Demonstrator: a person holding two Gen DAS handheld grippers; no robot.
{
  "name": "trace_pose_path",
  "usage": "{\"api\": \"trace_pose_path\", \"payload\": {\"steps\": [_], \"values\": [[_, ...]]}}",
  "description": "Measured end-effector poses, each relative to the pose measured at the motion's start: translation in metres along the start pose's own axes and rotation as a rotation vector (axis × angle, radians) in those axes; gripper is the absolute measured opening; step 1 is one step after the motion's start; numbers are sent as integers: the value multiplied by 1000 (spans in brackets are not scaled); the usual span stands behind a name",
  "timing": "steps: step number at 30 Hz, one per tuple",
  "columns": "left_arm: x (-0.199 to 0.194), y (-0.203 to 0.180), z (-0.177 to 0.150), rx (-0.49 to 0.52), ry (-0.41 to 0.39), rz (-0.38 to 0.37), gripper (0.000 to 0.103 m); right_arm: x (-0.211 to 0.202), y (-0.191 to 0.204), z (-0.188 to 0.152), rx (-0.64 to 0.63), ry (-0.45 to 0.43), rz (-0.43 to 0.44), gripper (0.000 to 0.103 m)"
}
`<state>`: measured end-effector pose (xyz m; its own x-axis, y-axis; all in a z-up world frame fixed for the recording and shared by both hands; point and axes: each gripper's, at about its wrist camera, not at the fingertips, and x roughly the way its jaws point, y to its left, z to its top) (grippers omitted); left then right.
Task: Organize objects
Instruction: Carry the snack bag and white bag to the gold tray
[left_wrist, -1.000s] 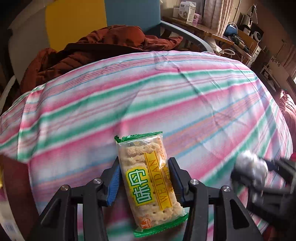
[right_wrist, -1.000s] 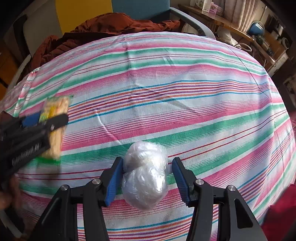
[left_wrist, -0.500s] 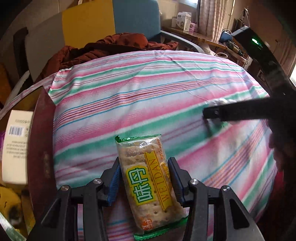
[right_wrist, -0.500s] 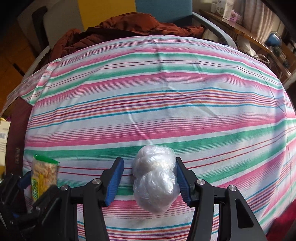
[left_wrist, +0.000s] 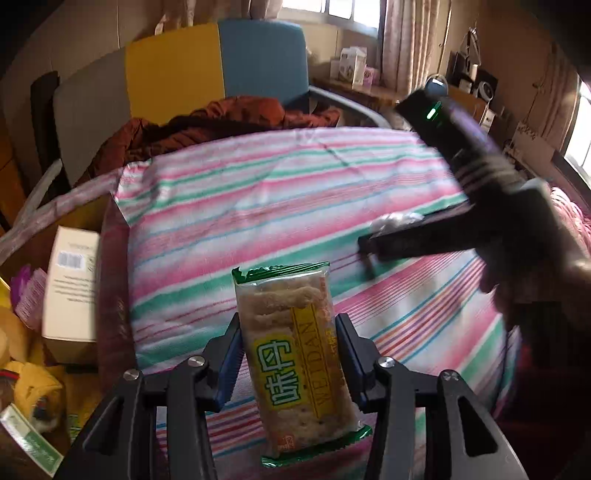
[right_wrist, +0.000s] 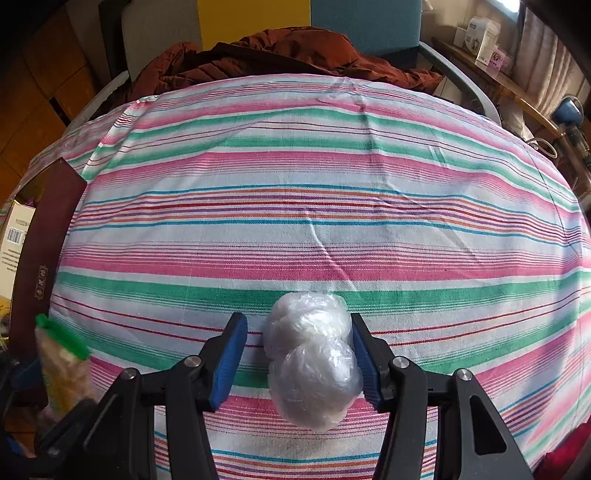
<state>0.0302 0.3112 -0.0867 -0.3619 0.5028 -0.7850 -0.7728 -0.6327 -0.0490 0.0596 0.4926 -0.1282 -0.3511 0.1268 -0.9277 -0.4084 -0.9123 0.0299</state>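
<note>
My left gripper (left_wrist: 288, 354) is shut on a green-edged cracker packet (left_wrist: 295, 354) with yellow label, held above the striped cloth (left_wrist: 258, 206). My right gripper (right_wrist: 297, 356) holds a clear plastic-wrapped bundle (right_wrist: 312, 363); the right pad touches it, and a narrow gap shows by the left pad. The right gripper (left_wrist: 369, 245) also shows in the left wrist view at the right, blurred. The cracker packet (right_wrist: 61, 362) appears blurred at the lower left of the right wrist view.
A dark brown box wall (left_wrist: 112, 295) stands at the cloth's left edge, with a white carton (left_wrist: 72, 288) and yellow toys (left_wrist: 33, 380) inside. A rust-brown jacket (right_wrist: 280, 55) lies at the far edge before a yellow and blue chair (left_wrist: 218, 66).
My left gripper has swung left toward the brown box, which now fills more of its view. My right gripper has shifted left and back a little, still with the bundle.
</note>
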Motion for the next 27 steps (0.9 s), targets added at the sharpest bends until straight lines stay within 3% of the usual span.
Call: {"api": "trace_pose_path", "payload": {"steps": [9,21,27], "values": [[-48,11,5,-22,-82,9,48,8,14,3,-8,-9,10,54],[-87,41,-6,-86,-141,38,48,8,16,4,9,-7,39,41],[-95,62,-15,-133,-153,41,48,-5,3,5,139,-10,190,40]]}}
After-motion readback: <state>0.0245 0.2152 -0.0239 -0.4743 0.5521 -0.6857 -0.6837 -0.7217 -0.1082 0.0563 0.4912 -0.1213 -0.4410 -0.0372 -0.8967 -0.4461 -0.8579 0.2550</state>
